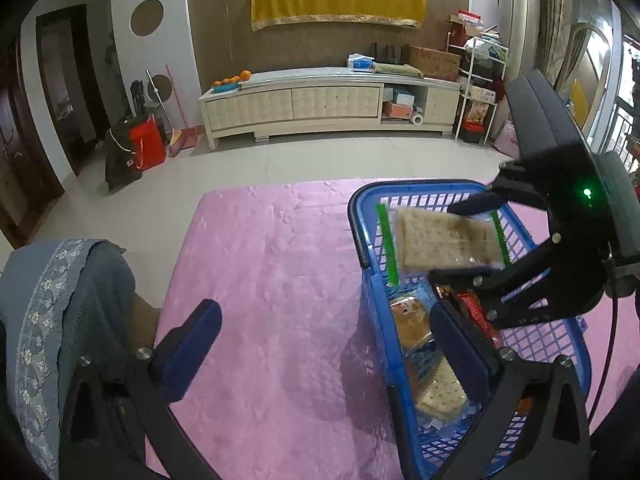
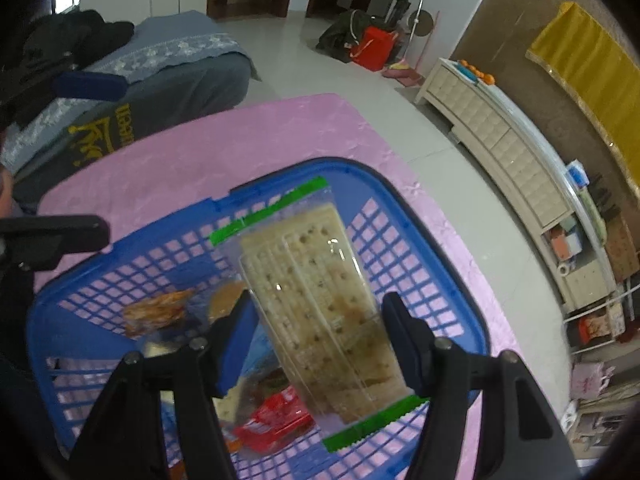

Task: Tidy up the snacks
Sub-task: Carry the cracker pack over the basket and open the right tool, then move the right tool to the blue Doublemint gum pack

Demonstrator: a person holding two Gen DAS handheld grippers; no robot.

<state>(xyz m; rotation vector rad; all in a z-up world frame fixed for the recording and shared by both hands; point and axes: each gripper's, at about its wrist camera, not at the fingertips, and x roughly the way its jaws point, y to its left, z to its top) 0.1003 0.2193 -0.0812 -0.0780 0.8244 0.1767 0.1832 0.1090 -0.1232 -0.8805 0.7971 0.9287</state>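
A blue plastic basket (image 1: 362, 216) (image 2: 440, 240) stands on the pink tablecloth (image 1: 272, 272) (image 2: 192, 148). It holds several snacks: a red wrapper (image 2: 272, 420) (image 1: 472, 312), cracker packs (image 1: 440, 396) and a brown pastry pack (image 2: 156, 312). My right gripper (image 2: 320, 336) (image 1: 464, 240) is over the basket, its jaws apart on either side of a clear cracker pack with green ends (image 2: 320, 304) (image 1: 444, 240); I cannot tell whether the pads touch it. My left gripper (image 1: 324, 348) is open and empty, with one finger (image 1: 460, 344) over the basket's near rim.
A chair with a blue-grey cover (image 1: 64, 300) (image 2: 168, 72) stands at the table's left. A white TV cabinet (image 1: 320, 104) (image 2: 508, 156) with oranges stands across the tiled floor. A red bag (image 1: 146, 144) sits by the wall.
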